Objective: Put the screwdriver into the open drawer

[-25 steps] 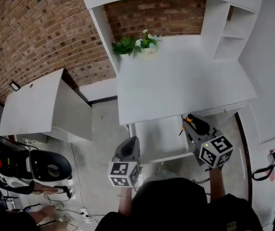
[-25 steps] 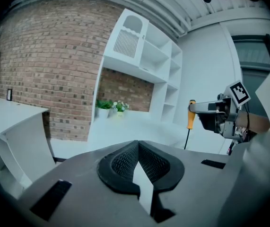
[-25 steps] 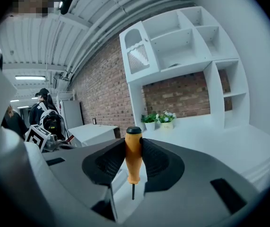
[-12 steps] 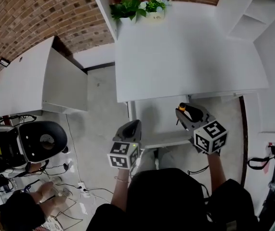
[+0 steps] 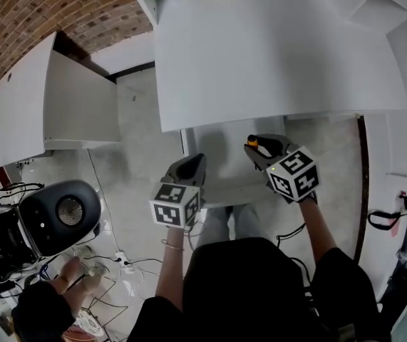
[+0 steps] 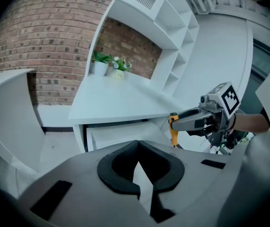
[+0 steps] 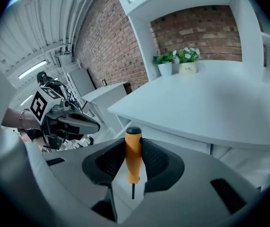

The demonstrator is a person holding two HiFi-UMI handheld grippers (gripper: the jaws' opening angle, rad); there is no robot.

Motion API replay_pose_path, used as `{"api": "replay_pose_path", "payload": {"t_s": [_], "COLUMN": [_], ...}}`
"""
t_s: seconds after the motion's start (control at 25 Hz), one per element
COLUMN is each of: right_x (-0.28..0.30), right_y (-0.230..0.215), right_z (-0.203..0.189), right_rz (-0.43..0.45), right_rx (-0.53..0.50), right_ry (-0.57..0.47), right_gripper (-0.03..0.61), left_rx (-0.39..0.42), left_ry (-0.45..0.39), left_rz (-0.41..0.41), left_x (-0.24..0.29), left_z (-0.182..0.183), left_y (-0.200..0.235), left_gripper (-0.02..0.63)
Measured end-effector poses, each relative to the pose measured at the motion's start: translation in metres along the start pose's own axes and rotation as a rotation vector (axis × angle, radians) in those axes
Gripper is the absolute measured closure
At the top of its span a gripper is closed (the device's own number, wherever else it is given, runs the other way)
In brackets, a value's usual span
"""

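If the right claw (image 7: 134,146) lets go too soon, the screwdriver (image 7: 133,157) it holds may miss the drawer (image 5: 217,159) below it and fall; the left claw (image 6: 137,143) is closed, empty

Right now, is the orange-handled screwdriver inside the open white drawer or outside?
Outside: the screwdriver stands clamped in the right gripper, not in the drawer.

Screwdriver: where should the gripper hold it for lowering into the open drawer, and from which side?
Grip the screwdriver by its orange handle at mid-length, pads closing from its two sides, as the right gripper does now. The handle is thick and stands upright, black cap up; the thin shaft hanging below probably offers too little to clamp.
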State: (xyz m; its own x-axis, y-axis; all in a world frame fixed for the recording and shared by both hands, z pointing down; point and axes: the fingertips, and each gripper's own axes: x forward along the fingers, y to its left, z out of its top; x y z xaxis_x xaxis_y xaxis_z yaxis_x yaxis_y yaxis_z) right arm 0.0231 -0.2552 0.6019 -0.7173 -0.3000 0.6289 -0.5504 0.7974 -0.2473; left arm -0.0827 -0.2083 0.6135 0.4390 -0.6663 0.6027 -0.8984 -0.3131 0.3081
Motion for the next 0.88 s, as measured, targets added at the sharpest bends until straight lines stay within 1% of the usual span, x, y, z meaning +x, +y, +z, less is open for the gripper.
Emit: {"api": "replay_pose_path", "payload": {"t_s": [0.36,0.56,0.72,0.88], "right_x": [0.05,0.075,0.094,0.11], "right_y": [-0.014,-0.023,-0.027,-0.03], "right_z": [-0.043,-0.068,-0.083,-0.098], "right_rz": [0.027,0.016,0.02,0.018], "right_rx": [-0.006,-0.019,-0.005,0.006], "right_ry": [0.158,0.244,0.292,0.334], "right_gripper": [0.462,0.462,0.462,0.462], "left_rx": [0.006,-0.016,-0.026,-0.034], "left_ry": [0.053,0.09,0.116,0.115], "left_rz": [-0.038,-0.062,-0.079,-0.095], "left_x": [0.028,0.039,0.047,0.054], "left_z": [-0.013,-0.027,-0.037,-0.038], "left_y": [0.006,0.007,0.012,0.015], "left_gripper": [0.604,0.606,0.604,0.606]}}
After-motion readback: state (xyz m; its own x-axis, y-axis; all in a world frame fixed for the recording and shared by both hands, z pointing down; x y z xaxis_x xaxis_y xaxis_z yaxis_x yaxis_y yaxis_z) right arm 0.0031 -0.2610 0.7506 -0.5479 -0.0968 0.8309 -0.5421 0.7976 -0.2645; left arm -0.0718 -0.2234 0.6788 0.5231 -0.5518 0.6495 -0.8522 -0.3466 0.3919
